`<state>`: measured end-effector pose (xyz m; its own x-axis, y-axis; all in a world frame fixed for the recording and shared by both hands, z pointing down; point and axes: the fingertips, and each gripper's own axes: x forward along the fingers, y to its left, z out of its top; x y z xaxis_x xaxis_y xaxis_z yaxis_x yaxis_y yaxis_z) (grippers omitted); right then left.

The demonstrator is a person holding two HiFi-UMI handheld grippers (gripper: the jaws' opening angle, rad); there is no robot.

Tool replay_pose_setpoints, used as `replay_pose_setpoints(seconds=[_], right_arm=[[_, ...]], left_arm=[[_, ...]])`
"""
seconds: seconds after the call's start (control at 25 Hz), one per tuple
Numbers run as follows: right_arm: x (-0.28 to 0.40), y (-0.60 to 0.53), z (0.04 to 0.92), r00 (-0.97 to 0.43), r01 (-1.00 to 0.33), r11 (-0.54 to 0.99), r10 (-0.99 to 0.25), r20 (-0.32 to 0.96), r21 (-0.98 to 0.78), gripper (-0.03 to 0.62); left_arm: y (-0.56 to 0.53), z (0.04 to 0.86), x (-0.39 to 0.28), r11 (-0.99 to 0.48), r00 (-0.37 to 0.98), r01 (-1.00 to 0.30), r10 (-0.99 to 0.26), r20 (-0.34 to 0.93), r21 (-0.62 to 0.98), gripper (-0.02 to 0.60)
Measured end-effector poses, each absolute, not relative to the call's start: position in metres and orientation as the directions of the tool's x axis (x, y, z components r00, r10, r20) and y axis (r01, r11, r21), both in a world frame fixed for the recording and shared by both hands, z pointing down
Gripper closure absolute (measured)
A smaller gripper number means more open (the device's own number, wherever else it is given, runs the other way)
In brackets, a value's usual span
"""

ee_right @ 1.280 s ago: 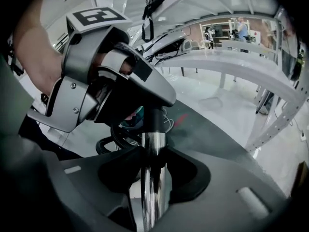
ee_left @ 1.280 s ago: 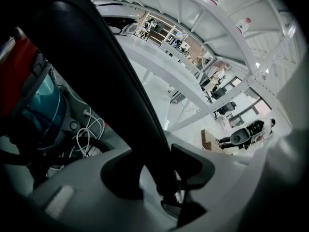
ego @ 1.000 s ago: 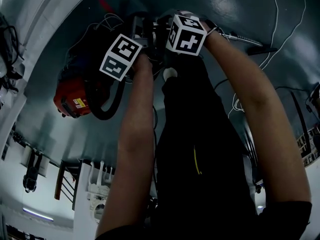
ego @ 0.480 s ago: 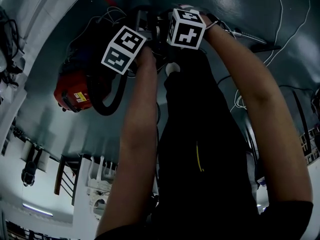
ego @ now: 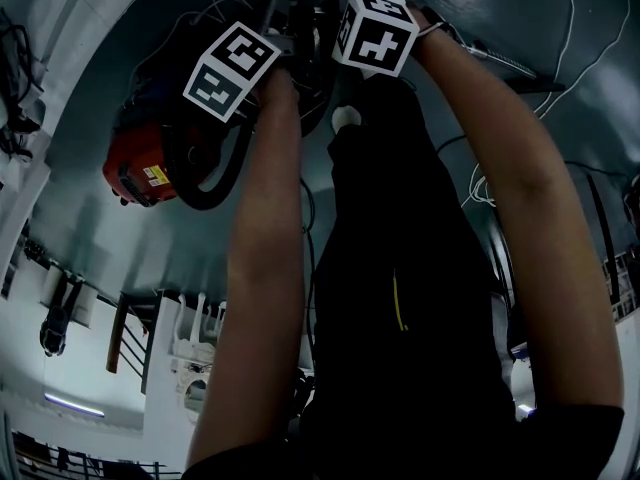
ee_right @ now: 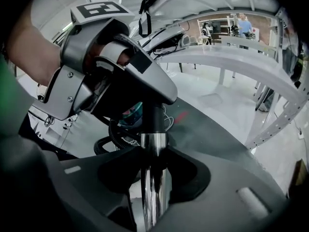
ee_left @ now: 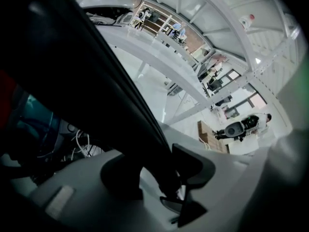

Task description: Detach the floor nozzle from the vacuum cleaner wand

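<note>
Right hand-held gripper (ee_right: pixel 153 178) clamped on the chrome wand (ee_right: pixel 155 151), likely stiff and slippery; just beyond it, left hand-held gripper (ee_left: pixel 159 178) clamped on the rigid black socket (ee_left: pixel 101 100)

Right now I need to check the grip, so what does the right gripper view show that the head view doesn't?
Only the right gripper view: the right gripper, jaws closed on the chrome wand, with the black tube above it. Only the head view: that gripper's marker cube and the person's dark trousers. Both: the black hose and the left gripper, whose jaws have just been opening slightly with the black tube between them.
</note>
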<state>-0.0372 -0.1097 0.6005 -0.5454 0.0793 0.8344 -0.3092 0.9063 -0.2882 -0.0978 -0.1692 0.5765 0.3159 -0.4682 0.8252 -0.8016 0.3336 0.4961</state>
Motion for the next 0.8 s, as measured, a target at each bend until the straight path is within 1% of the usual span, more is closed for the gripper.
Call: replay_pose_setpoints(seconds=[0.16,0.48,0.56,0.64,0.68,0.72,0.8], right_arm=[[-0.037,-0.11,0.601,-0.545,-0.324,0.902,0.068,0.836,-0.285,0.424],[-0.047,-0.108,0.6,-0.577,-0.314,0.892,0.092,0.811,-0.324,0.427],[-0.043,-0.105,0.608,-0.548,-0.312,0.9,0.093,0.832,-0.306,0.427],[-0.017,-0.095,0.622,-0.485,-0.316,0.907,0.099,0.869,-0.279,0.425],[-0.001,-0.089,0.629,-0.46,-0.324,0.905,0.104,0.882,-0.275,0.425],[0.014,-0.085,0.634,-0.438,-0.336,0.902,0.105,0.893,-0.271,0.425],[0.026,-0.082,0.638,-0.407,-0.344,0.902,0.107,0.907,-0.26,0.424]], left_arm=[[-0.168,0.576,-0.099,0.355,0.31,-0.798,-0.452,0.837,0.487,0.391],[-0.167,0.58,-0.109,0.376,0.339,-0.776,-0.428,0.838,0.506,0.394],[-0.172,0.574,-0.133,0.405,0.276,-0.782,-0.456,0.846,0.474,0.4],[-0.187,0.558,-0.189,0.408,0.149,-0.824,-0.512,0.846,0.392,0.423],[-0.195,0.549,-0.216,0.397,0.108,-0.842,-0.539,0.836,0.364,0.422],[-0.202,0.54,-0.235,0.385,0.088,-0.853,-0.56,0.824,0.353,0.422],[-0.206,0.534,-0.238,0.337,0.1,-0.876,-0.575,0.812,0.346,0.422]])
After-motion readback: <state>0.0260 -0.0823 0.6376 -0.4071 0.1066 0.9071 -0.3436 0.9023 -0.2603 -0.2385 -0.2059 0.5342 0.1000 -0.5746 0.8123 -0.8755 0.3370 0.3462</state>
